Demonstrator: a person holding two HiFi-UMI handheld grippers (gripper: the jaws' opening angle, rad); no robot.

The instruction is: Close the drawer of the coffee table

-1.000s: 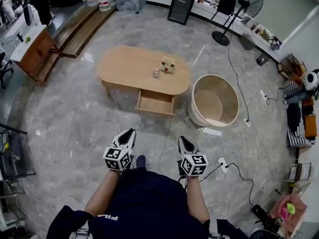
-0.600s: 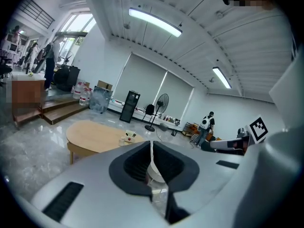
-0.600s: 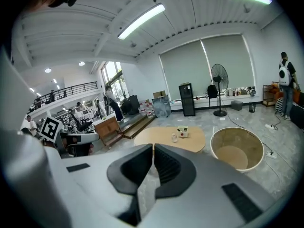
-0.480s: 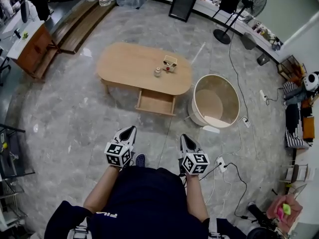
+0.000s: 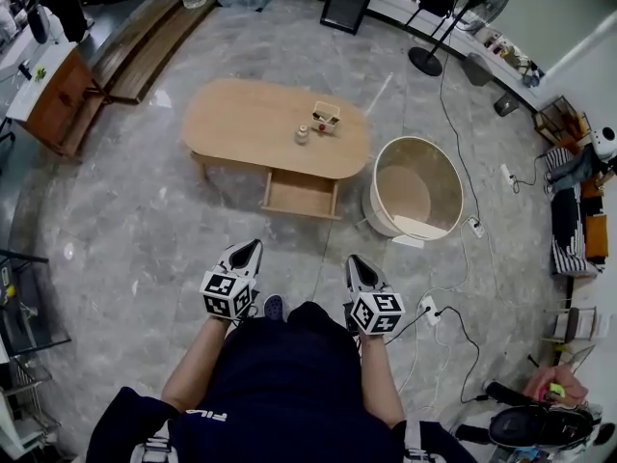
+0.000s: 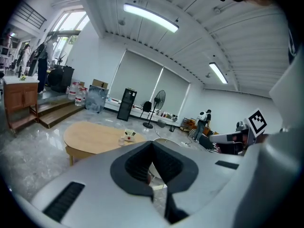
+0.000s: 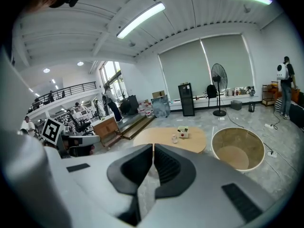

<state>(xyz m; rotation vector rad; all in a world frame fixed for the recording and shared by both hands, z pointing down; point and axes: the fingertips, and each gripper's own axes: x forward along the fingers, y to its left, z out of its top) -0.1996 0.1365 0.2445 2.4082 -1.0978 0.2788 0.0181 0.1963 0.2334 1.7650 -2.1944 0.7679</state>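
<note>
- Shifting slightly since a second ago, the head view is now taking in a dark round object (image 5: 530, 424) at its lower right, while both grippers are keeping nearly the same places.
- Left gripper (image 5: 249, 251) and right gripper (image 5: 354, 261) are both showing jaws pressed together on nothing, hovering well apart from the drawer (image 5: 301, 196).
- Grey marble floor (image 5: 125, 230) is lying between them and the drawer; a shoe (image 5: 273, 307) is peeking out between the grippers.
- Hanging pulled out from the oval counter (image 5: 241, 123), the drawer is showing its bare wooden bottom.
- Near each other on the counter, a small jar (image 5: 303, 136) and a small box (image 5: 325, 116) are sitting.
- Just beside the counter, a round tub (image 5: 448, 177) is standing.
- Only the gripper views are showing a person with a backpack (image 7: 285, 82); in both, the drawer is lying hidden behind the gripper.
</note>
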